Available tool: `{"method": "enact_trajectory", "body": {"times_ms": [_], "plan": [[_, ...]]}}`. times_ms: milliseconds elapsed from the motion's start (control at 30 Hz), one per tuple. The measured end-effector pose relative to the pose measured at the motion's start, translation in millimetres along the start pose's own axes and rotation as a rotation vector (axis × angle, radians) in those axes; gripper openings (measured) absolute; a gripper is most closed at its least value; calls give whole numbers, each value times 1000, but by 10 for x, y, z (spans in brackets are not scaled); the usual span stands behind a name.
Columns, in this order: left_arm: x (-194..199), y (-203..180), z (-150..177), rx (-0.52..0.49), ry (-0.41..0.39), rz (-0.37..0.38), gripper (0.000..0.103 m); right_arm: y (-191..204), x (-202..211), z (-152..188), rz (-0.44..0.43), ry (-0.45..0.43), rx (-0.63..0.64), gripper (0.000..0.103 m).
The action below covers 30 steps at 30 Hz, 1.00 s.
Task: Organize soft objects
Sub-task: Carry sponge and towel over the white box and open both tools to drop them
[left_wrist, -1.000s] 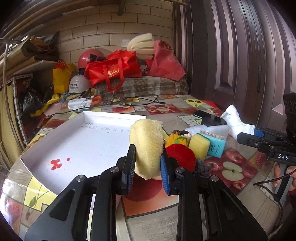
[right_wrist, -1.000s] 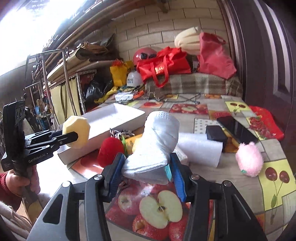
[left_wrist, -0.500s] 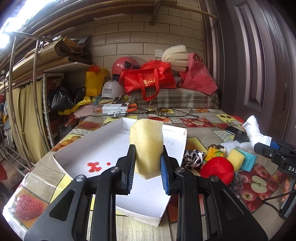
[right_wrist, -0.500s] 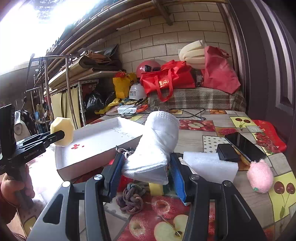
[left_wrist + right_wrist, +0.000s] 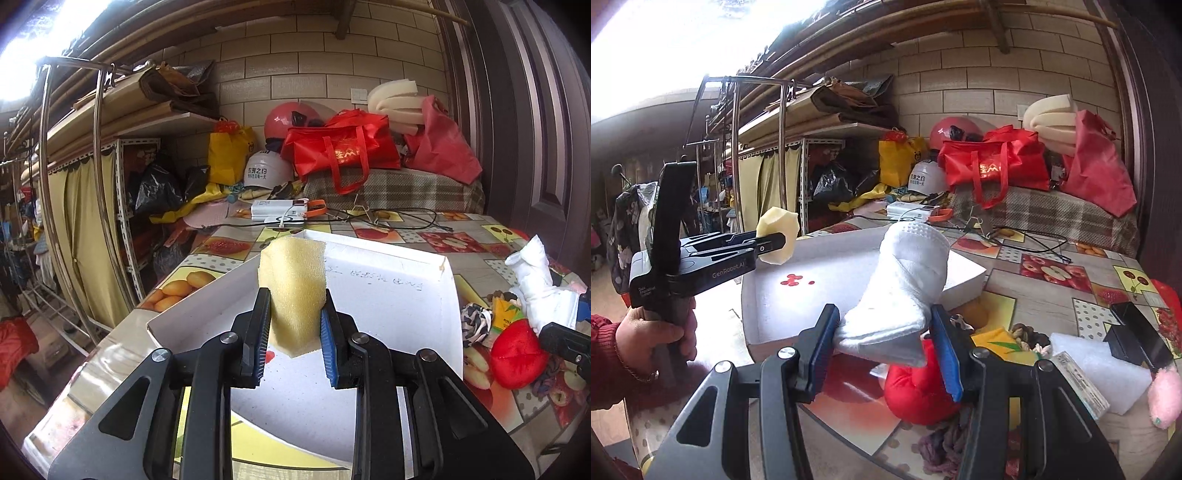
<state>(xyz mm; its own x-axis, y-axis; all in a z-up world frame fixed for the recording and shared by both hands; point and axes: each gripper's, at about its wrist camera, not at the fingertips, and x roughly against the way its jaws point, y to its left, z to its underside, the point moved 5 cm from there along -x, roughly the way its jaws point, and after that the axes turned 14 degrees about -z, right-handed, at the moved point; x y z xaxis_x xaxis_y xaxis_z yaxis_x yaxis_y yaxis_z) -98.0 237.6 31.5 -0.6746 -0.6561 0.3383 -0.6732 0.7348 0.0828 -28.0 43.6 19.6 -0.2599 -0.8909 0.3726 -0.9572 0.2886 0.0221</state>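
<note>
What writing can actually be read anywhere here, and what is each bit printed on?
"GenRobot.AI": side of the left gripper, which holds the yellow sponge.
Gold characters on the red bag: too blurred to read.
Chinese print on the white helmet: too small.
Handwriting inside the white tray: illegible.
Small label below "GenRobot.AI": too small.

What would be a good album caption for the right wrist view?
Right gripper clamps a white rolled sock while the left gripper holds a yellow sponge over the white tray.
</note>
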Motion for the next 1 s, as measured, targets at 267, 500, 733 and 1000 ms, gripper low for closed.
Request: {"method": "enact_trajectory", "body": {"times_ms": [267,500,733,1000], "plan": [[-166,33,-64,-6,-6,-25,24,102,-377,-178,-4,-36,28,50],[-431,74,-100,15,47,-47,25,39,-779,-342,0,-22,-1,50],[-676,90,-91,19,124,-82,25,34,-1140,-416,9,41,-4,52],[-695,143,-86,28,136,-138,82,-24,-1179,-407,38,53,-32,103]]}}
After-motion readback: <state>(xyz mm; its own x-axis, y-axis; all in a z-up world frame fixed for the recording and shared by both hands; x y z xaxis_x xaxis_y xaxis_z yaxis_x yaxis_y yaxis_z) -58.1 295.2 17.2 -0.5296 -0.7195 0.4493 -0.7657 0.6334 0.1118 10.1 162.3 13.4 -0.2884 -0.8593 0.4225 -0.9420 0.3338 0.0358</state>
